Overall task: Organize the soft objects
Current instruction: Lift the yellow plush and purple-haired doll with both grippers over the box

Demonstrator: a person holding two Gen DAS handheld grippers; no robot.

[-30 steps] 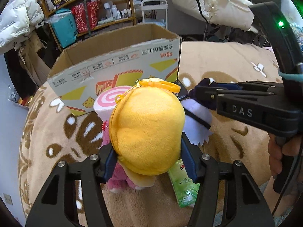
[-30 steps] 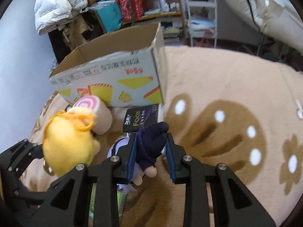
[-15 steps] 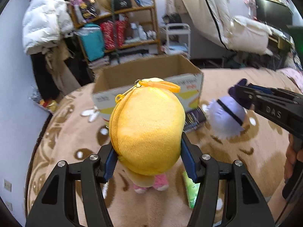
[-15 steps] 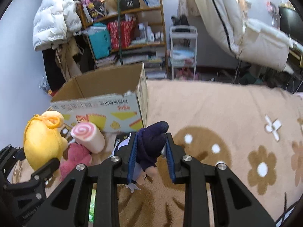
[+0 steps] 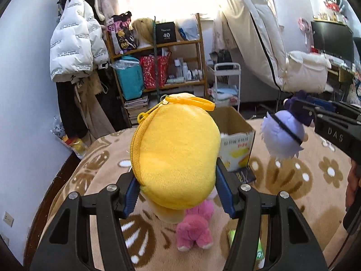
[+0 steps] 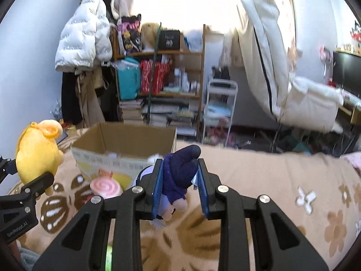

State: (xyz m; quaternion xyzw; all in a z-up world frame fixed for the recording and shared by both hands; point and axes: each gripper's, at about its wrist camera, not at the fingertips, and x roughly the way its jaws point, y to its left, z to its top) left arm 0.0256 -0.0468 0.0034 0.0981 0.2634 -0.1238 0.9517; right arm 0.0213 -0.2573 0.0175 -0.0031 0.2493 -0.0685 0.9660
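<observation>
Fuzzy yellow plush pouch (image 5: 176, 158), rounded, purple-haired doll (image 5: 282, 135)

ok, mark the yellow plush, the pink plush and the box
yellow plush (image 5: 178, 155), left wrist view, middle of its back
pink plush (image 5: 195, 230), left wrist view, its body
box (image 6: 126, 140), right wrist view, inner back wall

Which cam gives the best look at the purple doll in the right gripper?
Left wrist view: the purple doll hangs side-on, pale lavender head unobstructed, its dark body clamped in the right gripper. Right wrist view shows mainly the dark navy body between the fingers; the head is mostly hidden behind them.
</observation>
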